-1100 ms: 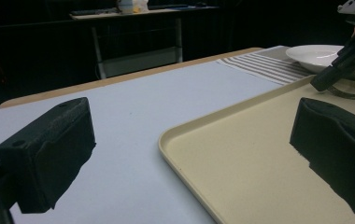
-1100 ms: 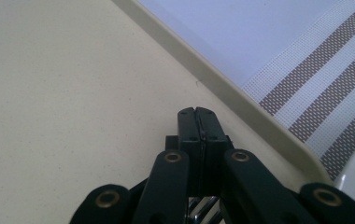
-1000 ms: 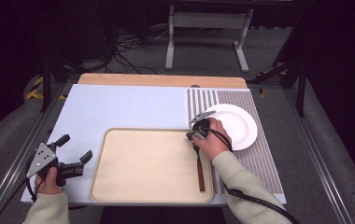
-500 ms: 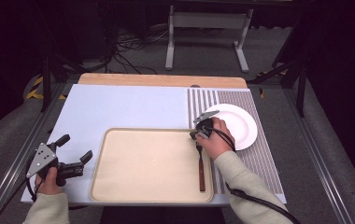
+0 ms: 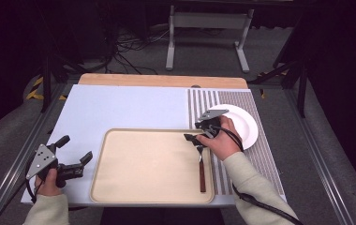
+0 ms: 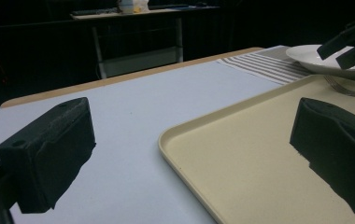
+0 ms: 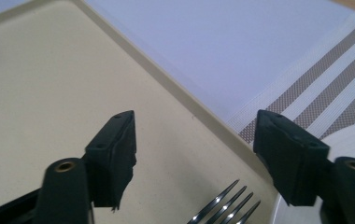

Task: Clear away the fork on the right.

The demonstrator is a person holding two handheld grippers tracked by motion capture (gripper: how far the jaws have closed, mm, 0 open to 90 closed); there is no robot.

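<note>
Fork (image 5: 201, 165): lies on tray (image 5: 138, 164) along its right edge, lower right of centre in high view; tines toward top of frame, dark handle toward bottom. In right gripper view tines (image 7: 227, 205) show at bottom centre, resting on tray floor.
Right gripper (image 5: 199, 133): w/ right hand (image 5: 224, 139), right of centre in high view, just above fork's tine end. Fingers (image 7: 112, 156) stand wide apart, nothing held; jaws have just been opening, fork tines lie below the gap, not touched by pads. Also seen far off at upper right of left gripper view, fingers (image 6: 348, 44) parted over plate rim.
Left gripper (image 5: 75, 154): w/ left hand (image 5: 49, 180), lower left of high view, on counter just beside tray's left edge. Fingers (image 6: 49, 149) wide open, empty; one over mat, other over tray corner in left gripper view.
Tray: beige, rounded corners, centre-bottom of high view; fork its sole load.
Plate (image 5: 239, 124): white, right of centre in high view, on striped mat (image 5: 255, 154), just beside tray's upper right corner.
Counter (image 5: 120, 105): pale blue-white sheet, wood strip along far edge at top.
</note>
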